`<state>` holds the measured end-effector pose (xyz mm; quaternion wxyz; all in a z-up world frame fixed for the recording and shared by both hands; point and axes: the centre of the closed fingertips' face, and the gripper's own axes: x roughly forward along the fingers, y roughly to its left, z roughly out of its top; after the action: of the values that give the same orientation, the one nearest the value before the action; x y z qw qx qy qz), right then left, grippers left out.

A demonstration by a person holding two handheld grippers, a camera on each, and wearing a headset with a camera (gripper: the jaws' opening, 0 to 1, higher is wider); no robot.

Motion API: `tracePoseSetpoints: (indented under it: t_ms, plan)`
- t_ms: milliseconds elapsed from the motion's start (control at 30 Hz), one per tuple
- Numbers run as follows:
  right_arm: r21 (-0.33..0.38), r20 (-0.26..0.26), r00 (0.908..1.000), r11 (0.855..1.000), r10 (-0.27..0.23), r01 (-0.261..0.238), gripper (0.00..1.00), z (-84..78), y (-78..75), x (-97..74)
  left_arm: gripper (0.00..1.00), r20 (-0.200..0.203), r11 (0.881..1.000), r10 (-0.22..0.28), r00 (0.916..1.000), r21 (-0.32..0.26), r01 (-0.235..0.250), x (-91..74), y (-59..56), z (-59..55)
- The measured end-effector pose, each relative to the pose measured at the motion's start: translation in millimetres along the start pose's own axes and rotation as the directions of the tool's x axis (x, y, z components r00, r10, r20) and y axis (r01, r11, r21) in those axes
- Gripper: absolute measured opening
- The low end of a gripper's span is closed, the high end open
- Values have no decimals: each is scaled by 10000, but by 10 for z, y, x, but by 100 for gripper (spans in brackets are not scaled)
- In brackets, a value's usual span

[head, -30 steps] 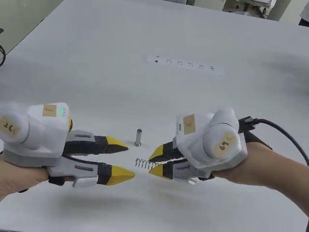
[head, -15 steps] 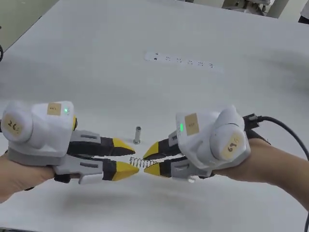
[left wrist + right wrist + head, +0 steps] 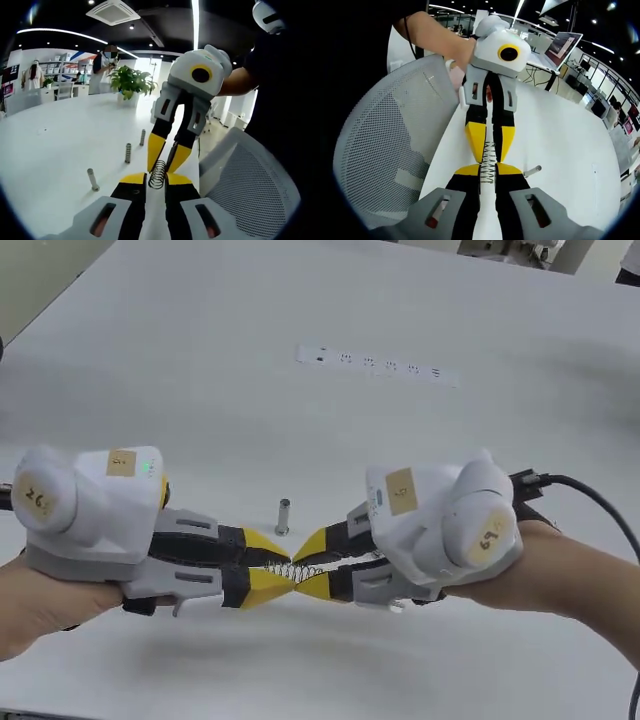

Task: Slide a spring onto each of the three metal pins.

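A small coil spring (image 3: 293, 573) hangs in the air just above the white surface (image 3: 200, 360), near the person and at the middle of the scene. It lies roughly level, running left to right.

The right gripper (image 3: 318, 568) comes in from the right, with its yellow-tipped jaws clenched on the spring's right end. The left gripper (image 3: 272, 568) meets it nose to nose from the left, and its jaws are pinched around the spring's other end. The spring looks gripped from both ends at once. This is probably a handover or a re-grip, so that one end can be left free and open to go over a pin.

In the head view a short metal pin (image 3: 283, 517) stands upright on the surface, just beyond the meeting tips. In the left gripper view three such pins stand in a row: a near pin (image 3: 92, 179), a middle pin (image 3: 128, 152) and a far pin (image 3: 143, 137). The near pin looks bare. The middle pin looks ribbed, but whether it carries a spring is too small to tell.

A white power strip (image 3: 375, 367) lies well apart on the far side of the surface. A grey mesh chair (image 3: 385, 150) sits at the near edge.
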<state>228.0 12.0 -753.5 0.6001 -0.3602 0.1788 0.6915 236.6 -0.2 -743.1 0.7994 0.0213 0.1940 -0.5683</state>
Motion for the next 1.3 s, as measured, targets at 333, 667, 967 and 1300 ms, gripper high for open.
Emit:
tracePoseSetpoints:
  t_ms: [333,667,967,1300]
  plan:
    - [-160,-115,9999,9999,-61,59,7,-17,7,-15,2,-24,9995,24,10000,327,-23,22,-18,5]
    - [-32,-15,9999,9999,-135,134,8,-6,16,-28,2,-67,9991,-93,9999,424,95,17,-37,23]
    - [204,-143,9999,9998,-76,79,10,-92,31,-62,2,35,9992,-247,9997,327,246,6,-68,59]
    - [1870,945,9954,9824,-138,-41,11,-115,4,-185,2,148,9992,-294,9995,277,290,-55,-71,103]
